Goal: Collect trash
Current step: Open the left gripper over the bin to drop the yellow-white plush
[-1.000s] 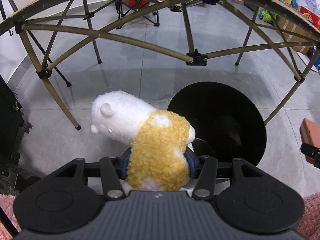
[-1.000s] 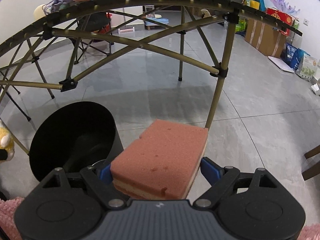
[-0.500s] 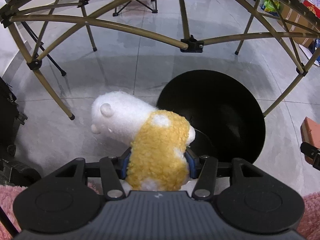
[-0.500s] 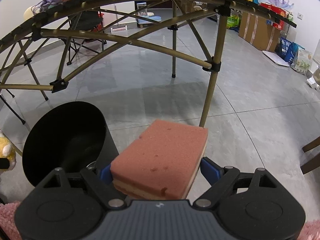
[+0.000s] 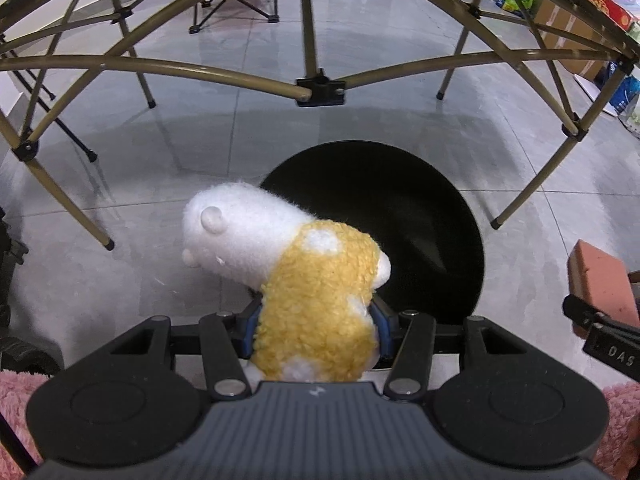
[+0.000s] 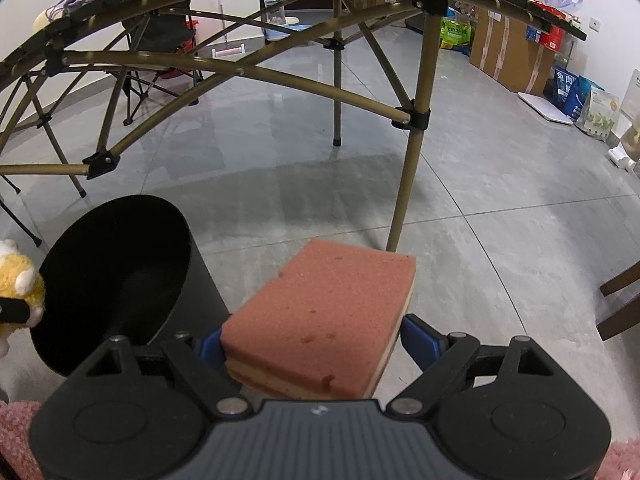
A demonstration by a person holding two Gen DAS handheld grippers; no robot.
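My left gripper (image 5: 316, 320) is shut on a white and yellow plush toy (image 5: 304, 276) and holds it over the near left rim of a round black trash bin (image 5: 420, 220) on the floor. My right gripper (image 6: 316, 340) is shut on a pink sponge block (image 6: 324, 320), held to the right of the same bin (image 6: 112, 264). The sponge (image 5: 596, 280) shows at the right edge of the left wrist view. The plush (image 6: 20, 288) shows at the left edge of the right wrist view.
A folding table frame with gold legs and crossbars (image 5: 320, 92) arches over the bin, with one leg (image 6: 412, 160) just right of it. Grey tiled floor lies all around. Cardboard boxes and bags (image 6: 520, 52) stand along the far right wall. A folding chair (image 6: 160, 52) stands behind.
My left gripper has moved forward and to the right with the plush, so the bin lies closer under it. My right gripper with the sponge has shifted slightly toward the bin.
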